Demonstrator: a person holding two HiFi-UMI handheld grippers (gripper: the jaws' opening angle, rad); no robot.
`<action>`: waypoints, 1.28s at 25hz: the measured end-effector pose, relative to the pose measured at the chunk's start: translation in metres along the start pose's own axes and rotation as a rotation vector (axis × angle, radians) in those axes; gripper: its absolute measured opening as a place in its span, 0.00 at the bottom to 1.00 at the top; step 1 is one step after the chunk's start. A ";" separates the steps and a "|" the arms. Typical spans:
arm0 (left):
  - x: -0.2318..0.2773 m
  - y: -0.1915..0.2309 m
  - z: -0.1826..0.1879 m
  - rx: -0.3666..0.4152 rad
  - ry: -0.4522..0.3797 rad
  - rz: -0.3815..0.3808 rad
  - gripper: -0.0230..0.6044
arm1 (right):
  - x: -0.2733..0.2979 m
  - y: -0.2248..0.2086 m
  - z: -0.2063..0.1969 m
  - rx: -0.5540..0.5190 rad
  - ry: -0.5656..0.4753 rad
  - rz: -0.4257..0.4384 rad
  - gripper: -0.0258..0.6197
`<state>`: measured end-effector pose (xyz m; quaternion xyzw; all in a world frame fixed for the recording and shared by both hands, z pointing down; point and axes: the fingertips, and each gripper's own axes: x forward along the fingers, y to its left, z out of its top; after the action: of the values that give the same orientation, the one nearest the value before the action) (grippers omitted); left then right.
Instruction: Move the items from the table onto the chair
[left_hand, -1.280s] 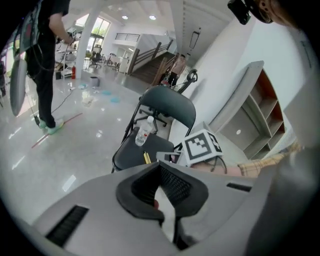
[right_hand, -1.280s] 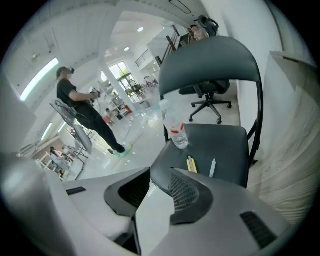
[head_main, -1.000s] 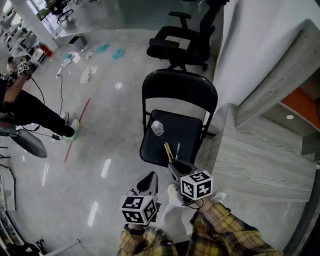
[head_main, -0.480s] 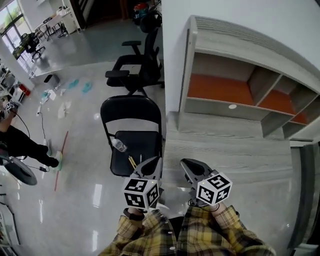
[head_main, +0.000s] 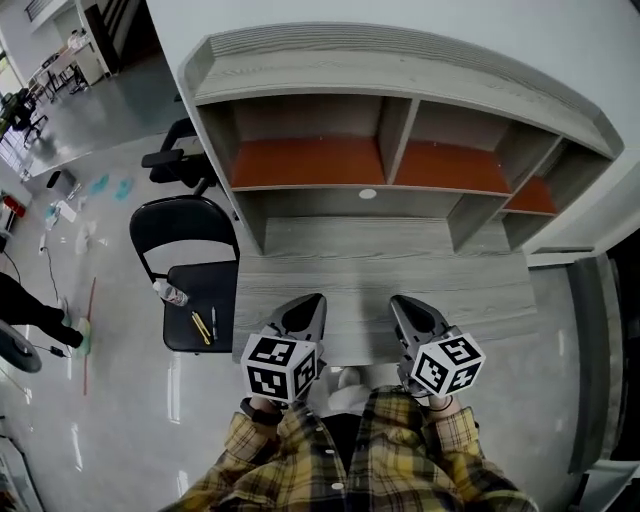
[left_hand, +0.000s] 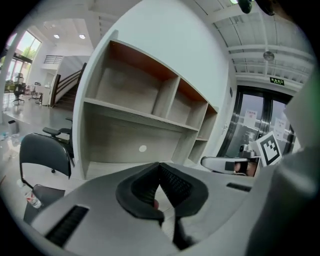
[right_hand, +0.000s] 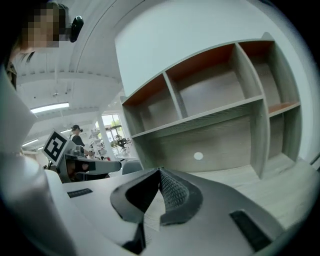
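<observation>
Turning from the chair (head_main: 185, 225) at left back to the table (head_main: 400, 270), we carry the left gripper (head_main: 312, 303) and right gripper (head_main: 402, 305) clenched on nothing. The bottle (head_main: 170, 293) and what seem pens (head_main: 201, 328) lie on that chair; the table looks bare, so the moving seems done.

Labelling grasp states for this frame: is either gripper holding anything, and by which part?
Nothing is held. The left gripper and right gripper both have their jaws together with nothing between them, above the desk.
</observation>
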<state>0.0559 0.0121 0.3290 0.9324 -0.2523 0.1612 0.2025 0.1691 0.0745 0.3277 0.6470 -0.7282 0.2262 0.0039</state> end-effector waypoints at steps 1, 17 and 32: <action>0.008 -0.013 -0.002 0.007 0.007 -0.011 0.04 | -0.011 -0.013 0.001 -0.001 -0.002 -0.021 0.07; 0.068 -0.083 0.008 0.110 0.078 -0.107 0.04 | -0.063 -0.098 0.003 0.103 -0.045 -0.167 0.07; 0.083 -0.084 0.012 0.121 0.083 -0.106 0.04 | -0.054 -0.104 -0.003 0.095 -0.022 -0.153 0.07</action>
<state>0.1711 0.0395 0.3274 0.9475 -0.1838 0.2038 0.1642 0.2756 0.1202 0.3476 0.7026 -0.6651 0.2524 -0.0176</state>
